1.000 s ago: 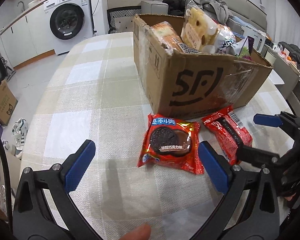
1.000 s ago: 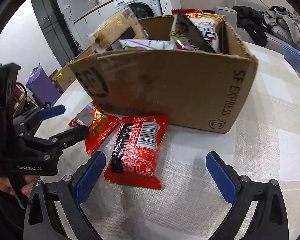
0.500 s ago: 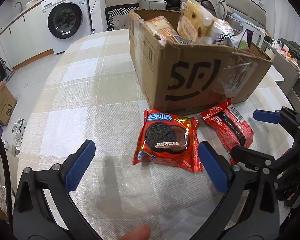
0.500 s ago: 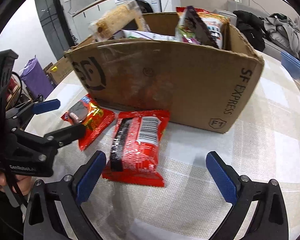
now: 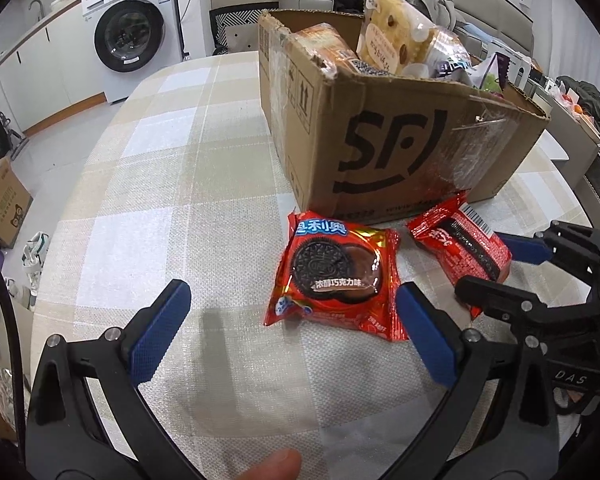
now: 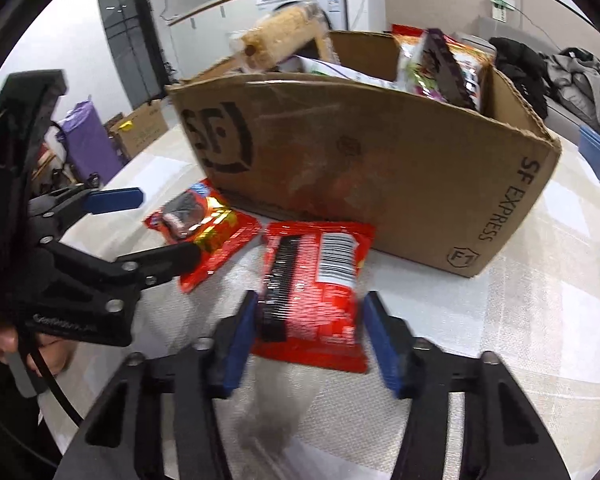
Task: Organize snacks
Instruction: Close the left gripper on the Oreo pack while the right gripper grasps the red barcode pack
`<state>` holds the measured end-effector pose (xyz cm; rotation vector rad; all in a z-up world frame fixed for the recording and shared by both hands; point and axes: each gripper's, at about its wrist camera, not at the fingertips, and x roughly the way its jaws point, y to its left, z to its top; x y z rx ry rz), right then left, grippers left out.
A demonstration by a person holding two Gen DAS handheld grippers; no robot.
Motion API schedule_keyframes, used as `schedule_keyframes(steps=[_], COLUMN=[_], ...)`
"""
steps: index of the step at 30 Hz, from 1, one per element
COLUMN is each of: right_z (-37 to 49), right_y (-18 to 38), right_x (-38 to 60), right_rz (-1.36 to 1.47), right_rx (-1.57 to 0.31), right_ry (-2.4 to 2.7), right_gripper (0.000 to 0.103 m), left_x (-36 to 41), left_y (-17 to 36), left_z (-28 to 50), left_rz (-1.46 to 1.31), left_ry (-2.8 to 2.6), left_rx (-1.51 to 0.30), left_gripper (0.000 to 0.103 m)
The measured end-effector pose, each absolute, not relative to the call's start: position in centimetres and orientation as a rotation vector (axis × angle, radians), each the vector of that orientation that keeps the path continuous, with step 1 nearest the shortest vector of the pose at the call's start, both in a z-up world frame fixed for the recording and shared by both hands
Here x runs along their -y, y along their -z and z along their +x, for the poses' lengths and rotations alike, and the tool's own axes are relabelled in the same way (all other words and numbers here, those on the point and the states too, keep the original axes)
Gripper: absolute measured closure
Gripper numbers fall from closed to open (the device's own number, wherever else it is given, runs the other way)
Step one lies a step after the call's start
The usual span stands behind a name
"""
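The right tool [image 6: 309, 334] is closing around the shiny red packet [image 6: 314, 280]; only its view shows the barcode side. The left tool [image 5: 288, 332] gapes wide, empty, near the crinkly cookie packet [image 5: 334, 276] on the checked worktop [image 5: 172, 184].

Two snack packets [image 5: 334, 276] before box [image 5: 400, 156]

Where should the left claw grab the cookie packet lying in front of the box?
Probably across the two long side edges of the cookie packet, coming down from above on the near side. It lies flat on the tablecloth, its far end nearly against the cardboard box. The left claw stands open, wider than the packet.
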<state>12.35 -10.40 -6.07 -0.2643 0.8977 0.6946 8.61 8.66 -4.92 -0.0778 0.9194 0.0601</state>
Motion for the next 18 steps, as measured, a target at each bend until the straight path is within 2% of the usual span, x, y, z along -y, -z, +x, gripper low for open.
schedule_keyframes(steps=[3,13,16,18], right_z=[11.8,11.2,11.5,11.6], right_y=[5.9,5.0,5.2,5.4], right_x=[10.0,11.8,11.7,11.8], right_rz=[-0.274,-0.271,-0.290,-0.291], right_rx=[-0.879,-0.875,-0.891,-0.900], right_ry=[-0.690,-0.693,-0.679,-0.676], right_gripper=[0.059,0.059,0.059,0.059], left_x=[-8.9,-8.3,-8.1,-7.8], left_y=[4.9,5.5,5.7,6.0], left_z=[8.6,9.1,9.3,9.3], left_rz=[-0.089,-0.070,-0.069,-0.068], left_ry=[-0.066,-0.039,-0.028,-0.006], left_rx=[-0.910,-0.931,-0.934,-0.936], left_gripper=[0.001,0.002,0.012,0.025])
